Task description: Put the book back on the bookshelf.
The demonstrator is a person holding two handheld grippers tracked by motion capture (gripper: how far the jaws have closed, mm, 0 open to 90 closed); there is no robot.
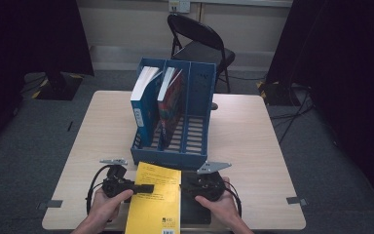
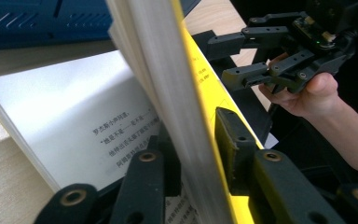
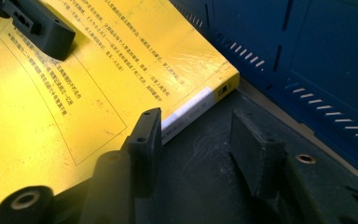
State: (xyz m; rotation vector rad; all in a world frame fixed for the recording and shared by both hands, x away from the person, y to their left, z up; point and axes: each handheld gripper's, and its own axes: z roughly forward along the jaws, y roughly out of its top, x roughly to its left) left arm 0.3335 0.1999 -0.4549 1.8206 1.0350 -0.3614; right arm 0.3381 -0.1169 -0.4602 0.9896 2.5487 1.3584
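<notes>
We are pinching yellow book (image 1: 153,202) cover plus top pages with left gripper (image 2: 200,154), lifting that edge off white page below. Right gripper (image 3: 193,140) spread, empty, waiting beside spine, just short of blue rack (image 1: 197,117), presumably book's destination.

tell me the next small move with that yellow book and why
Probably lift the left gripper a little, raising the yellow book off the table. Its jaws are clamped on the cover and a sheaf of pages, the right gripper stands open beside the spine, and the blue file rack has a free slot.
</notes>
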